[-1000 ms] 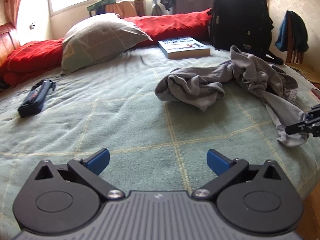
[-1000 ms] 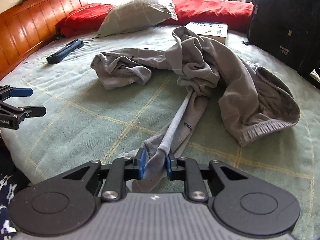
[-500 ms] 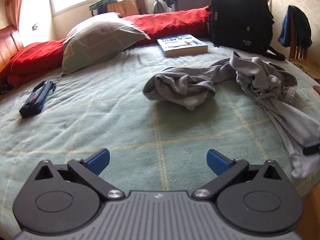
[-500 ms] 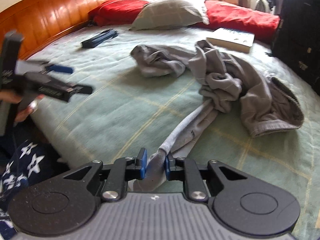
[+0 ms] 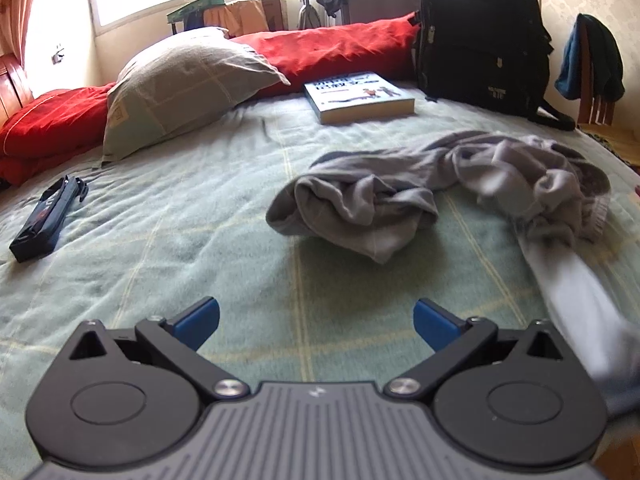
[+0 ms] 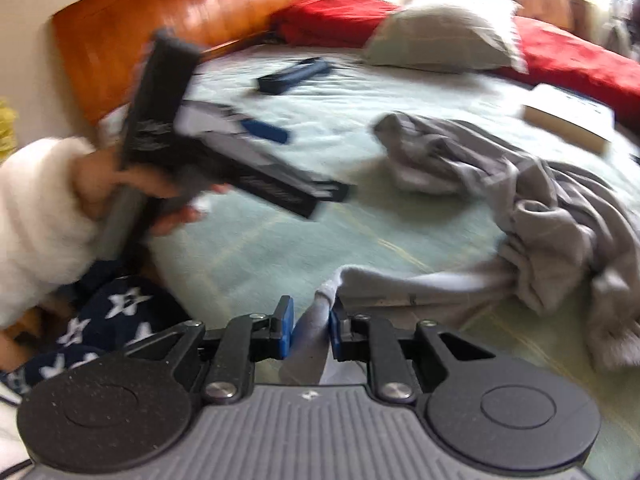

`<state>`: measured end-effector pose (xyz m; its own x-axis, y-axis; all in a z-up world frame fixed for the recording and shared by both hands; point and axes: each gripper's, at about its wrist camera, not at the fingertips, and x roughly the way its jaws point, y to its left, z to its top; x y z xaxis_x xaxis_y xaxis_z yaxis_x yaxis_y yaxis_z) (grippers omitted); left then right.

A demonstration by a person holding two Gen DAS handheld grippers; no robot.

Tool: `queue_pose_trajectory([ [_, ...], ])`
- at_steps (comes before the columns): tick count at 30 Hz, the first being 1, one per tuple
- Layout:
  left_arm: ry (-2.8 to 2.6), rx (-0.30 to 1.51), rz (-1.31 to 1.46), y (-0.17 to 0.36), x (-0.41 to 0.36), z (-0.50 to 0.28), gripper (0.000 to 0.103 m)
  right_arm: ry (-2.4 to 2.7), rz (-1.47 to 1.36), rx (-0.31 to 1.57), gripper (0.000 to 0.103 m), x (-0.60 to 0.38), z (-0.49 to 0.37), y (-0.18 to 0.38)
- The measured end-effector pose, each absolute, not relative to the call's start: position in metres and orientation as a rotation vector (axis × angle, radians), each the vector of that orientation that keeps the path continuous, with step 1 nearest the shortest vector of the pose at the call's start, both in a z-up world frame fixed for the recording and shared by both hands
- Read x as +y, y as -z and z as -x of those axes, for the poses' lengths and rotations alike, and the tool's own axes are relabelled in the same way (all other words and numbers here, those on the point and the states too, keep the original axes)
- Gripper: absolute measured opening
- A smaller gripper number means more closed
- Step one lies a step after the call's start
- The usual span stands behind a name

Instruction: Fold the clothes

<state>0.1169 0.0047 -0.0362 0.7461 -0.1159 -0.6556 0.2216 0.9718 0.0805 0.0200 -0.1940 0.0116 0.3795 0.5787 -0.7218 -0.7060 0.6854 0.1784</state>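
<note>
Clamped narrowly in the right gripper: a pale strip of the grey garment; blue pads on both sides of the cloth, jaws just easing apart, cloth between them and touching both; strip pulled taut from the pads toward the crumpled heap on the right.

Spread wide and holding nothing: left gripper, blue pads well apart above bare blanket; seen blurred from the right wrist, gripped by a hand in a fluffy white sleeve.

Lying rumpled on the blanket: the garment, one bunched end beyond the left jaws, the rest trailing right and then down along the right edge as a light band.

Farther out: dark flat case at the left; book beside a black backpack; grey-green pillow leaning on red bedding; wooden headboard behind; star-print dark fabric at the bed's near edge, low on the left in the right wrist view.
</note>
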Motion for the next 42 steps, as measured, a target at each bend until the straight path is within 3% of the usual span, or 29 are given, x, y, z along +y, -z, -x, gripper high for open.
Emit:
queue_pose_trajectory([
  [2,0.183,0.709,-0.152,0.038,0.004,-0.124,0.103,-0.833,0.191,0.856,0.040,-0.190,-0.021,-0.007],
  [5,0.189,0.715,-0.148,0.041,0.003,-0.135,0.103,-0.810,0.178,0.879,0.046,-0.197,-0.024,-0.002],
  [8,0.202,0.719,-0.147,0.046,0.000,-0.146,0.103,-0.760,0.126,0.892,0.064,-0.219,-0.030,-0.003],
  [14,0.219,0.722,-0.107,0.054,-0.011,-0.177,0.103,-0.630,0.034,0.873,0.088,-0.262,-0.043,-0.013],
  [17,0.224,0.706,-0.094,0.057,-0.020,-0.193,0.103,-0.593,0.017,0.851,0.095,-0.273,-0.047,-0.017],
  [31,0.183,0.627,0.064,0.046,-0.013,-0.227,0.103,-0.597,-0.066,0.827,0.099,-0.277,-0.075,-0.004],
  [37,0.151,0.780,-0.020,0.074,-0.025,-0.249,0.103,-0.591,-0.087,0.827,0.099,-0.277,-0.084,0.001],
  [42,0.070,0.769,-0.065,0.068,-0.013,-0.248,0.103,-0.551,-0.081,0.826,0.099,-0.282,-0.085,0.003],
])
